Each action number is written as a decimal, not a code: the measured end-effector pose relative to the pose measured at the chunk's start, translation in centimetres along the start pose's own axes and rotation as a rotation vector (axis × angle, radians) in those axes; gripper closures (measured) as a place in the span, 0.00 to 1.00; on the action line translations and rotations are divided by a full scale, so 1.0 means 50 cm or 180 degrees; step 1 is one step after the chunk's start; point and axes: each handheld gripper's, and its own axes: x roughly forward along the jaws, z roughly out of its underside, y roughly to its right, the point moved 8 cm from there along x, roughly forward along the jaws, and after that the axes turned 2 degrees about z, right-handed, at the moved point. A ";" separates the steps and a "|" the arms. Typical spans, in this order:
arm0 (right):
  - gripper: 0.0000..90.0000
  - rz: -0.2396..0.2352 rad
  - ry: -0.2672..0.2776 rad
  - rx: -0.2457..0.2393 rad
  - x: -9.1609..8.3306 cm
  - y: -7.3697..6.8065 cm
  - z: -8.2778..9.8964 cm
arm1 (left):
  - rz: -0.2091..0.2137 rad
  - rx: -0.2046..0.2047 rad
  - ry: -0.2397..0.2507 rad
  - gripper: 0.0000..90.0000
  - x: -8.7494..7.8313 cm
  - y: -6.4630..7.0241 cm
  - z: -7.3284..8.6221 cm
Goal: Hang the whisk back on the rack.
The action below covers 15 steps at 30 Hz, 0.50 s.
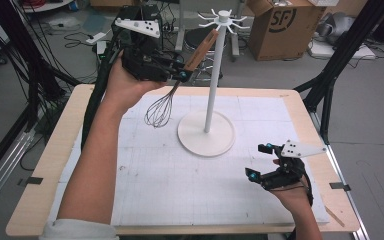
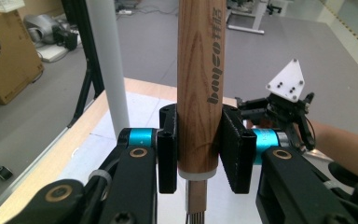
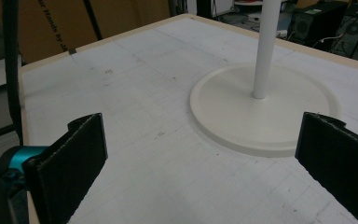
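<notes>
Whisk (image 1: 172,90): one, handle clamped in left gripper (image 1: 184,75); high view shows its wire head, left gripper view the handle lettering. Right gripper (image 1: 260,161) wide, empty. One stand (image 1: 207,132).

Whisk (image 1: 180,82): wooden handle with dark lettering, white collar, thin steel wire loops. Off counter, raised in air, tilted; handle end up, near hook arms at top of white stand (image 1: 213,75), wire head hanging low above white mat. Handle clamped near collar between black fingers (image 2: 235,149) of left gripper (image 2: 198,149).
</notes>
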 end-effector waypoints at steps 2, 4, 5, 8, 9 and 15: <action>0.01 0.0001 -0.0002 0.0003 0.000 0.001 0.000 | -0.0018 -0.0022 0.0007 0.78 -0.002 -0.006 -0.003; 0.01 0.0001 -0.0004 -0.0004 0.000 0.002 0.001 | -0.0050 -0.0021 -0.0019 0.78 -0.004 -0.010 -0.007; 0.01 0.0002 -0.0005 -0.0005 0.001 0.002 0.001 | -0.0037 -0.0021 -0.0006 0.78 -0.004 -0.010 -0.010; 0.01 -0.0003 -0.0010 0.0014 0.000 0.002 0.002 | -0.0054 -0.0020 -0.0008 0.78 -0.002 -0.015 -0.013; 0.01 -0.0008 -0.0002 0.0015 0.000 0.002 0.002 | -0.0079 -0.0035 -0.0025 0.78 -0.001 -0.021 -0.011; 0.01 -0.0012 0.0024 0.0017 -0.003 0.004 0.001 | -0.0063 -0.0093 -0.0030 0.78 0.005 -0.037 -0.003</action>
